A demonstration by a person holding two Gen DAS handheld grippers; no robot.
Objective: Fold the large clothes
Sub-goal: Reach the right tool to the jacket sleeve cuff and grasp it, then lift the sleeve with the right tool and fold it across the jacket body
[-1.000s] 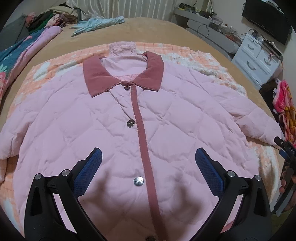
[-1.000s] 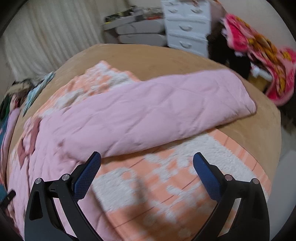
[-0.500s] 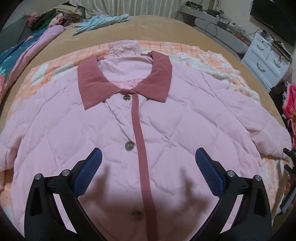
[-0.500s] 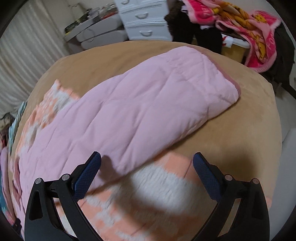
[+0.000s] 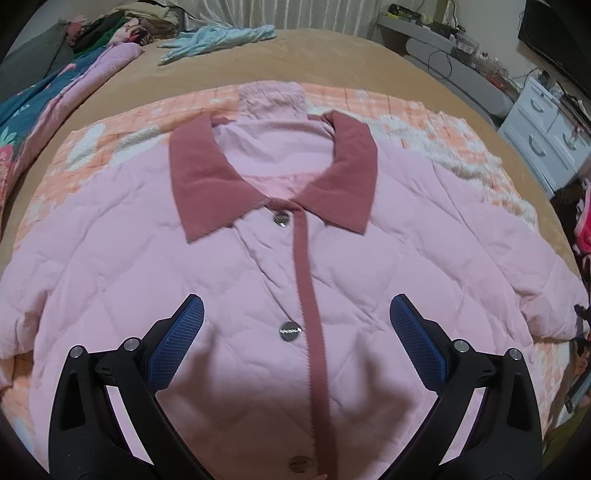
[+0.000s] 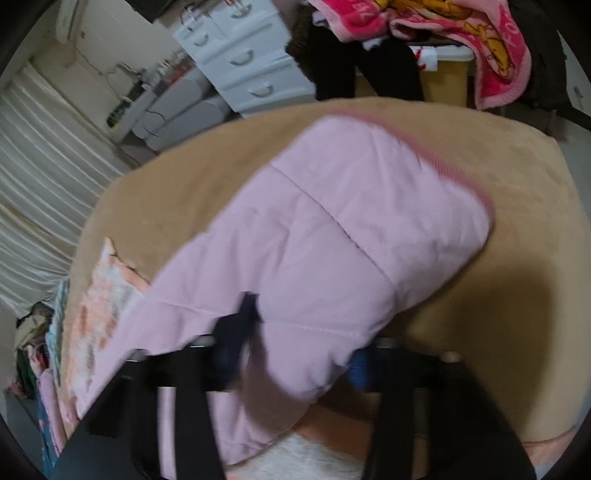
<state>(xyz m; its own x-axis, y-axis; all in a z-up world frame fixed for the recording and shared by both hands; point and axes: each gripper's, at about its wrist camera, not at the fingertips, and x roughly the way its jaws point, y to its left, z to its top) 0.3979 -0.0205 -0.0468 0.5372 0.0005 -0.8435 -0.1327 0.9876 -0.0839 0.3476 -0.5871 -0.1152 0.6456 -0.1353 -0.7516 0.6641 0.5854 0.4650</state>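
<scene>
A pink quilted jacket [image 5: 207,273] with a dark rose collar [image 5: 199,184] and snap buttons lies flat, front up, on an orange-and-white blanket [image 5: 110,140] on the bed. My left gripper [image 5: 295,332] is open and empty, hovering over the jacket's chest. In the right wrist view the jacket's sleeve [image 6: 332,229] stretches away towards its rose cuff. My right gripper [image 6: 295,354] straddles the sleeve's near part, with the padded fabric bulging between its blue pads [image 6: 358,369]. The frame is blurred, so a firm grip does not show.
The bed has a tan cover [image 5: 332,55]. Piled clothes and a floral quilt [image 5: 33,110] lie at its far left, a light blue garment [image 5: 218,37] at the far edge. White drawers [image 6: 243,55] and a pink blanket heap [image 6: 461,33] stand beyond the bed's right side.
The left gripper moved up the jacket towards the collar. The right gripper swung along the sleeve and closed in around its near part; its jaws were wide open before.
</scene>
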